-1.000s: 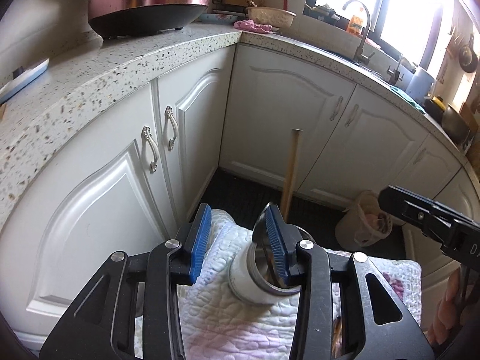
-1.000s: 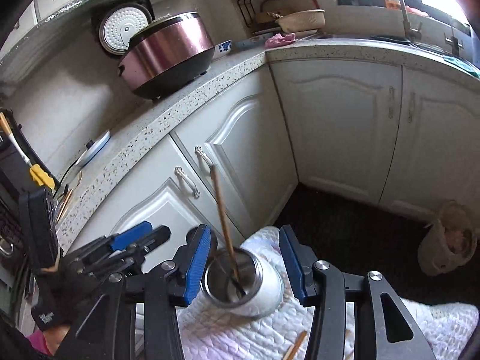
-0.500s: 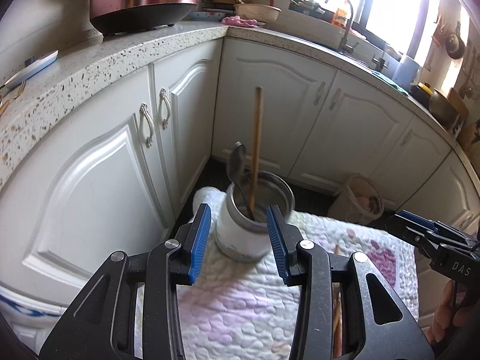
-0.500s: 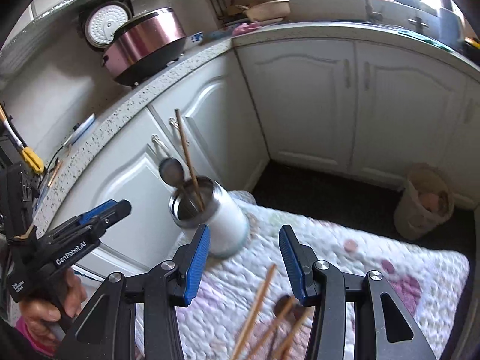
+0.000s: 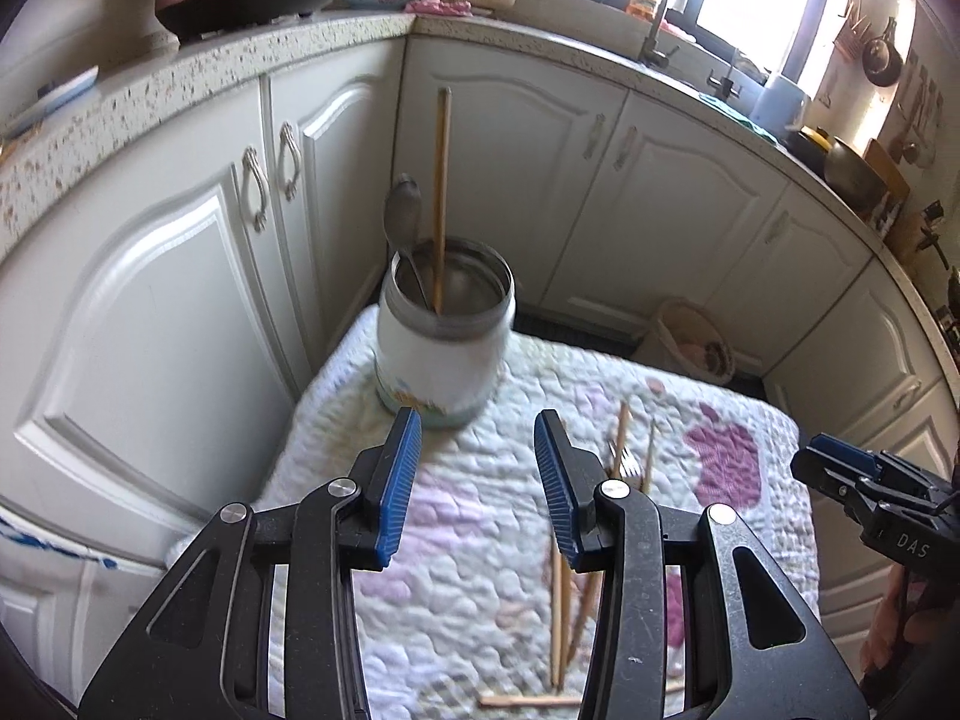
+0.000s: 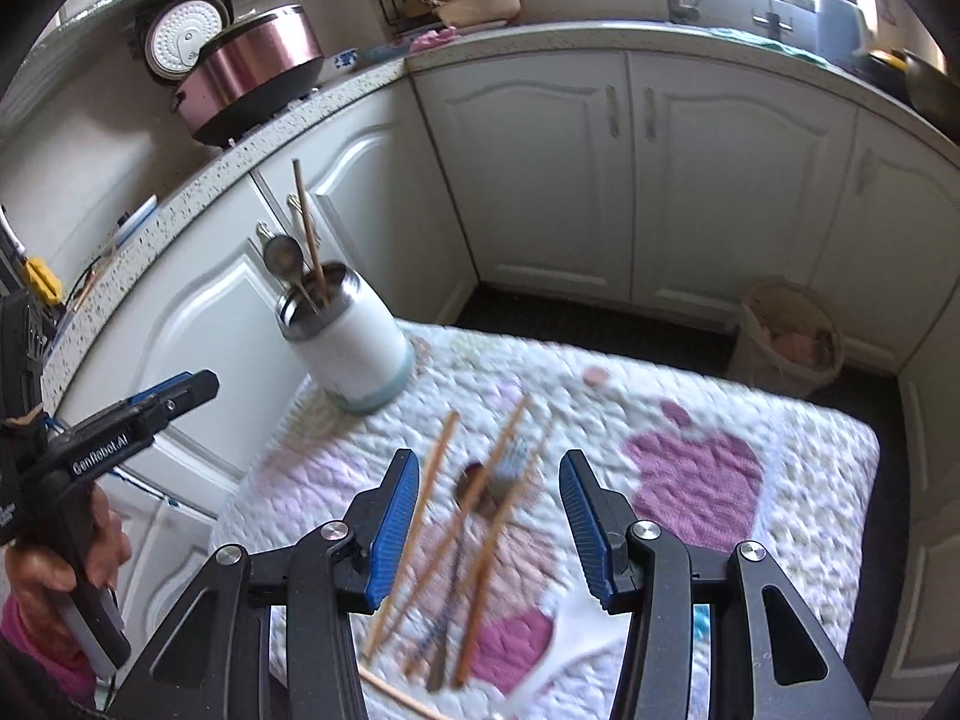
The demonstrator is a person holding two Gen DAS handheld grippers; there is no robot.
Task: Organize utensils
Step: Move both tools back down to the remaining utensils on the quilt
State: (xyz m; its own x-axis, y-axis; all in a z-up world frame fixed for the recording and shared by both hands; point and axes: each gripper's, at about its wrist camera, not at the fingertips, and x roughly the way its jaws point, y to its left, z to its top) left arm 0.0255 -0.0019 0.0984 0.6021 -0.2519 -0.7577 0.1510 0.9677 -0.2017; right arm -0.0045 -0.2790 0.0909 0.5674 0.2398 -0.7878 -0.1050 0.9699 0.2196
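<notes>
A white and steel holder jar (image 5: 444,336) stands at the far left corner of a quilted mat (image 5: 468,546); it also shows in the right wrist view (image 6: 351,348). It holds a metal spoon (image 5: 403,222) and one chopstick (image 5: 441,192). Loose chopsticks (image 6: 480,516), a fork (image 6: 513,456) and a spoon (image 6: 471,474) lie on the mat (image 6: 690,432). My left gripper (image 5: 477,480) is open and empty, just short of the jar. My right gripper (image 6: 486,516) is open and empty above the loose utensils.
White kitchen cabinets (image 6: 540,168) and a speckled counter (image 5: 180,78) surround the mat. A pink rice cooker (image 6: 252,72) sits on the counter. A small bin (image 6: 792,342) stands on the dark floor beyond the mat.
Both grippers have pulled back from the jar toward me and up. The right gripper now hangs over the loose chopsticks. The jar stands free with the spoon and chopstick in it.
</notes>
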